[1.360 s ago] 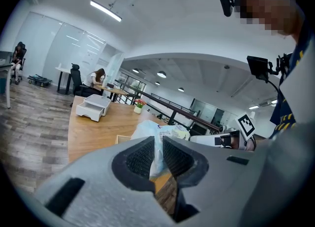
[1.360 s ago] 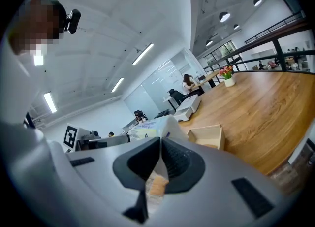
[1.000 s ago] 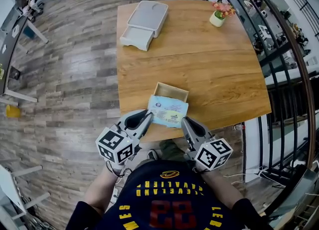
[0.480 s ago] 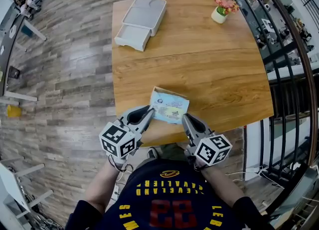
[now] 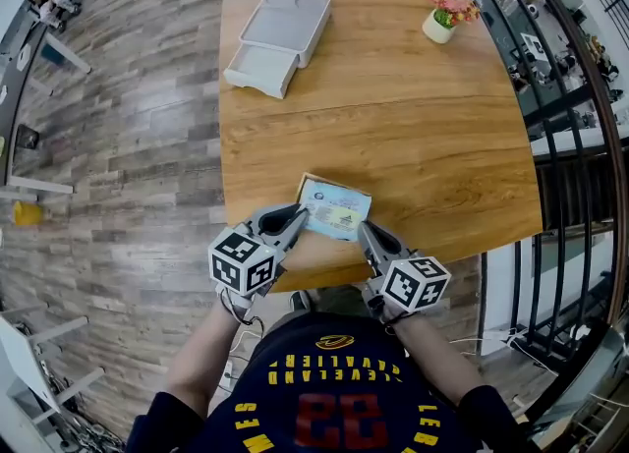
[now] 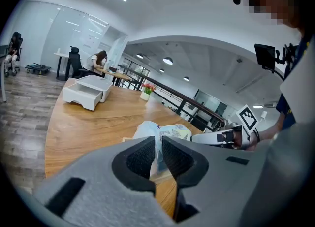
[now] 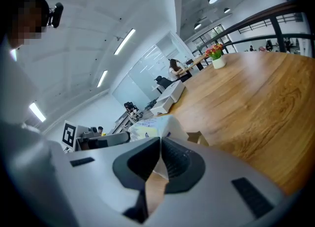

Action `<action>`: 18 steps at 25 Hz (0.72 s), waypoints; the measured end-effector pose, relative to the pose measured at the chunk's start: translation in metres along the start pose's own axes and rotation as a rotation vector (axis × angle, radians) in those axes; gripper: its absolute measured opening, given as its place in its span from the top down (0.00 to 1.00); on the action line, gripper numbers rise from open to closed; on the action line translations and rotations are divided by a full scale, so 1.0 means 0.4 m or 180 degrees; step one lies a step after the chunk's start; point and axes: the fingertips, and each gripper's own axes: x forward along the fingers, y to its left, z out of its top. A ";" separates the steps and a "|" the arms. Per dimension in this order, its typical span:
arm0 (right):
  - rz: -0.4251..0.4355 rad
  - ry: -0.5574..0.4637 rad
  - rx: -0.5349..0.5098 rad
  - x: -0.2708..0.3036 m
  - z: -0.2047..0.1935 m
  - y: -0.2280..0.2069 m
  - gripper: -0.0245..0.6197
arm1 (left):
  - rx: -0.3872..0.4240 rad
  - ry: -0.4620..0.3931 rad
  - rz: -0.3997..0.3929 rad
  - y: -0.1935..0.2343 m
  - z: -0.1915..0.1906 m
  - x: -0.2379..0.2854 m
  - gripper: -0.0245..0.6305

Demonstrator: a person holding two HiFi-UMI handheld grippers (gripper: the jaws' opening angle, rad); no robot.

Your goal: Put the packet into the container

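Open-plan office. There's grey-brown plank floor on the left, a big wooden table in the middle and a dark railing down the right side. The table is mostly bare. A white drawer unit sits at the far left, a little flower pot at the far right, and both are well apart from the action at the near edge.

The left gripper has its jaws pinched on the left edge of the packet, and in its own view the thin film is squeezed between the 2 black pads. The packet is a pale blue and yellow pouch hanging right over the small open container. It covers nearly all of it, so only a bit of the container's tan rim peeks out from underneath. I can't tell if the packet is touching the rim yet. The right gripper is closed tight on the packet's right edge in the same way.

My guess on the 2-handed hold is that the pouch is floppy, so gripping opposite edges keeps it spread flat and level. It looks about as wide as the container, so it probably needs to be lined up square before it goes down. It isn't in yet.
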 end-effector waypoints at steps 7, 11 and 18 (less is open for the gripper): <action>-0.0027 0.0160 0.0295 0.031 -0.032 -0.034 0.93 | -0.0060 0.0200 0.0002 0.028 -0.032 0.029 0.88; -0.0030 0.0165 0.0354 0.043 -0.035 -0.041 0.93 | -0.0149 0.0254 0.0028 0.048 -0.049 0.043 0.88; -0.0082 0.0211 0.0218 0.053 -0.022 -0.048 0.93 | -0.0113 0.0293 0.0041 0.060 -0.042 0.060 0.88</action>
